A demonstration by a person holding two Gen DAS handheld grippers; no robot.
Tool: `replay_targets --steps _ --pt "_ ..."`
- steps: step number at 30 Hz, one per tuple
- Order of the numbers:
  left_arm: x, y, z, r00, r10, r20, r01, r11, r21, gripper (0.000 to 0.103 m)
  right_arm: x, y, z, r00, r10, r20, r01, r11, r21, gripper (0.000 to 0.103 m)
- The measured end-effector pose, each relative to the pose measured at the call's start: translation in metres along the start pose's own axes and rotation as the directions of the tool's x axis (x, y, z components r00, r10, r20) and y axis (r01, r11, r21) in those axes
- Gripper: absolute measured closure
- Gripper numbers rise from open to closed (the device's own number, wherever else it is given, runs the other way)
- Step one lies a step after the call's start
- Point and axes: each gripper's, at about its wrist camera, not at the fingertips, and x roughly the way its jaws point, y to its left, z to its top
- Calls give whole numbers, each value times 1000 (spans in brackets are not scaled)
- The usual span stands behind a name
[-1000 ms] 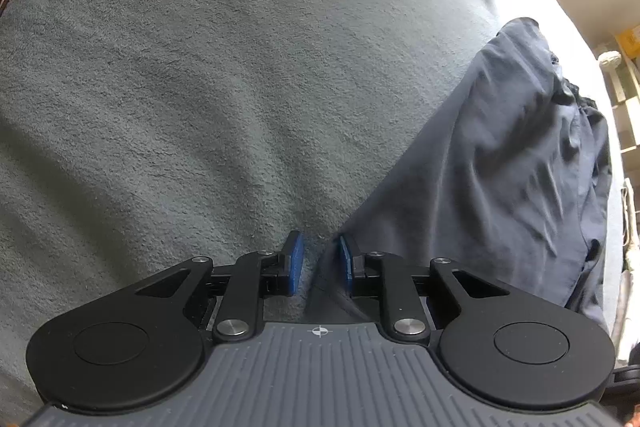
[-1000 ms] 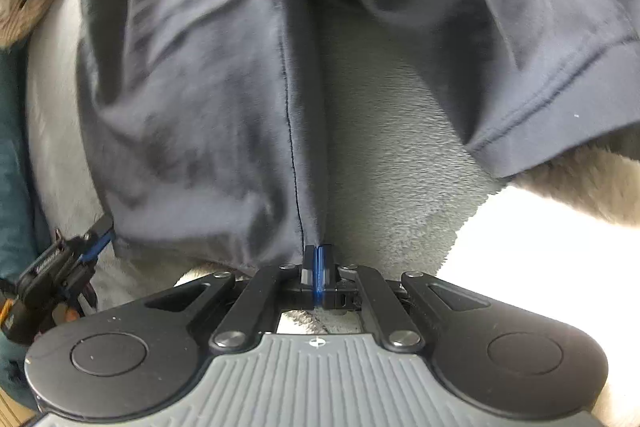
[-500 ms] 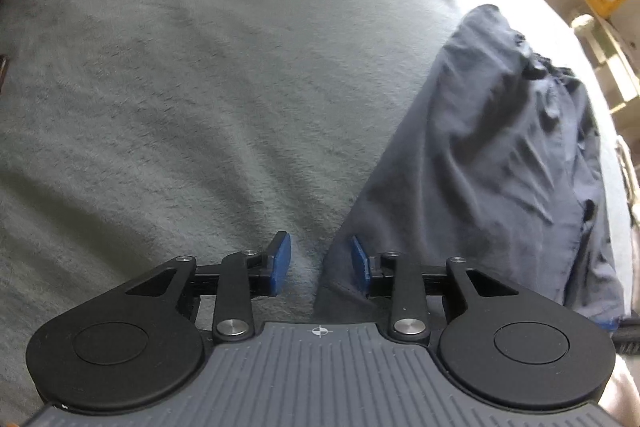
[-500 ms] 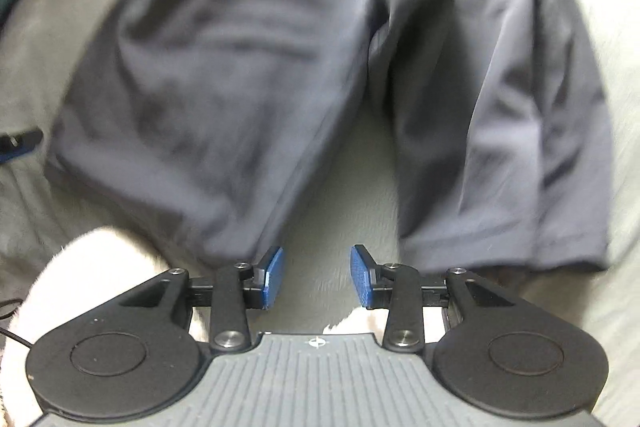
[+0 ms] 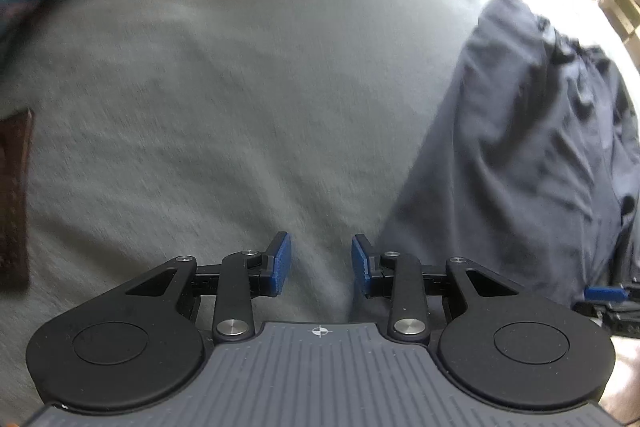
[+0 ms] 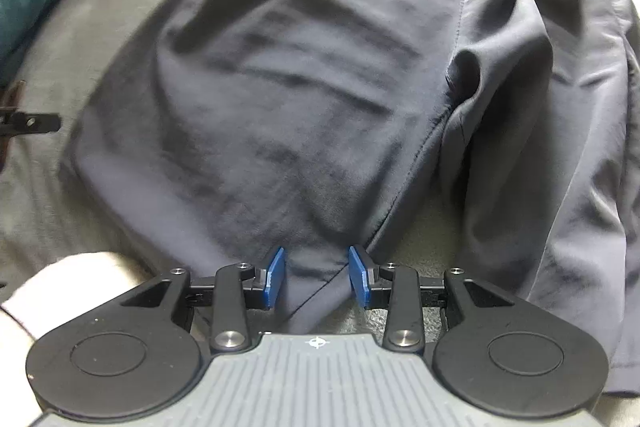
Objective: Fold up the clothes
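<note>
Where blanket (image 6: 48,211) turns fleecy, dark smooth wrinkled shorts (image 6: 280,99), legs splayed.

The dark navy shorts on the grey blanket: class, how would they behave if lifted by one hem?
The dark navy shorts would probably hang limp, since the thin cloth lies creased. They likely weigh little. Their smooth weave may slide on the grey blanket.

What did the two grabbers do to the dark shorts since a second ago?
The right gripper let go of the shorts: its jaws have just opened, and it lifted away. The left gripper opened too and rose; only blanket shows between its jaws. The shorts stayed spread on the blanket.
</note>
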Motion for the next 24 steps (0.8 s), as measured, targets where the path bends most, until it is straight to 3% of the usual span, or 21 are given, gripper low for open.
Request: replay_targets --steps 4,7,10,16,19,24 --pt "3 -10 19 999 -34 28 34 999 4 70 -35 -18 19 992 79 100 -80 997 1 64" --pt "10 -26 30 996 -80 31 78 996 34 69 -59 -41 50 971 71 230 -75 997 10 64" --pt "24 -45 36 995 -103 20 101 992 82 66 -69 -70 100 938 34 346 -47 998 31 64" --pt "43 -64 30 999 -46 -3 46 987 152 66 -54 -93 211 887 -15 462 17 1000 -1 64" --pt "49 -60 25 1000 -4 -10 5 987 163 66 -30 -91 258 891 -10 454 25 999 -27 65" --pt "52 -50 22 1000 -22 -10 23 991 133 66 13 -62 308 917 13 399 51 988 -148 65"
